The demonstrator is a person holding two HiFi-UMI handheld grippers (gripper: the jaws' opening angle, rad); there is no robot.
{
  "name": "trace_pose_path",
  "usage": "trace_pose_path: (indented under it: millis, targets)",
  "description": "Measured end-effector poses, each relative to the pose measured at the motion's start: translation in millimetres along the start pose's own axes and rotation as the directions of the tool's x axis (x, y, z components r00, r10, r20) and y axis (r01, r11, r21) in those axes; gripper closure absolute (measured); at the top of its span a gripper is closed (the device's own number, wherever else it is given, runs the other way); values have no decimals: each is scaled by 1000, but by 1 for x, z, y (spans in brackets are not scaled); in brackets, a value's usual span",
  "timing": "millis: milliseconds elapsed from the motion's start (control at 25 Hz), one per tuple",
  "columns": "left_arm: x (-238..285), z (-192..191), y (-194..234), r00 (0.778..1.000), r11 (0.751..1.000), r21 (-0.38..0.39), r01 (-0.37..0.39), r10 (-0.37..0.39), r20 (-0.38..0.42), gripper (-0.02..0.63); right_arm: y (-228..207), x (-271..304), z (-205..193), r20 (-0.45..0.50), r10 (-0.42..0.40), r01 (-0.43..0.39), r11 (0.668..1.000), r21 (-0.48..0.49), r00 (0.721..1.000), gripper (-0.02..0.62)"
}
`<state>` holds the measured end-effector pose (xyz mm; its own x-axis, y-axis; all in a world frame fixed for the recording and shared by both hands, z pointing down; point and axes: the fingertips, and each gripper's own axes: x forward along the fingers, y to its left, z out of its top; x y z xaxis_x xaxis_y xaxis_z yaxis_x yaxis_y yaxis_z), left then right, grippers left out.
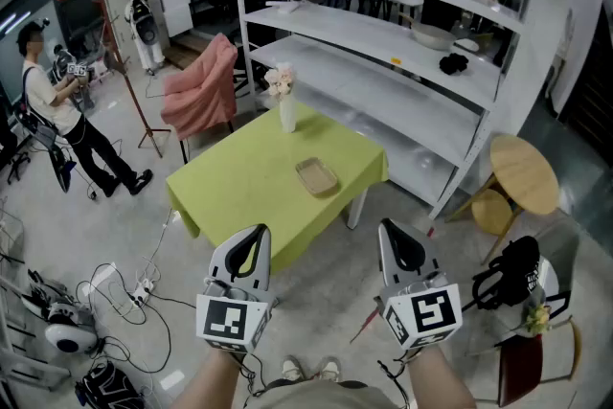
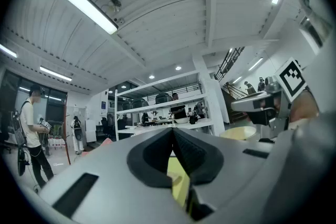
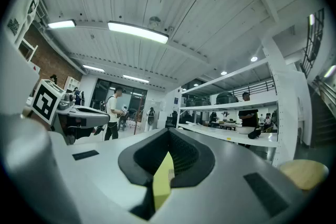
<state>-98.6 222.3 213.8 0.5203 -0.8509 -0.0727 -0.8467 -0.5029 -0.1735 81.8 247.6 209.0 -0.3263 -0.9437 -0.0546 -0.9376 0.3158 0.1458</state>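
Okay, both claws are up in front of the person. The left gripper point(image 1: 257, 237) is clenched, tips pressed together with nothing between them, and the right gripper point(image 1: 391, 233) is the same, closed and empty. A sliver of yellow-green shows through each gap, and that is only the table beyond.

Nearest things ahead: a shallow tan tray point(image 1: 316, 176) lies flat near the middle of the green-covered table point(image 1: 239, 182), well apart from both grippers. A white vase point(image 1: 287, 115) with pale flowers stands upright toward the table's far edge. The tray may be wood or woven; it is too small to tell.

The risk, as I read it: that vase looks tall and narrow, so a knock on the table or a tug on the cloth could tip it. The loose cables point(image 1: 144, 287) on the floor at the left could also snag a foot.

Around it all: a grey polished floor, white shelving point(image 1: 383, 43) behind, a pink cloth point(image 1: 201, 91) draped over a chair, a round wooden table point(image 1: 524, 172) to the right, and another person point(image 1: 53, 101) standing far left.
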Motion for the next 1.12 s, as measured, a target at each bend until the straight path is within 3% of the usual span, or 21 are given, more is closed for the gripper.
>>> trace_pose_path:
  millis: [1120]
  targets:
    - [17, -13, -45, 999, 1000, -2, -24, 24, -25, 600, -31, -9, -27, 13, 73, -74, 997, 39, 997, 588]
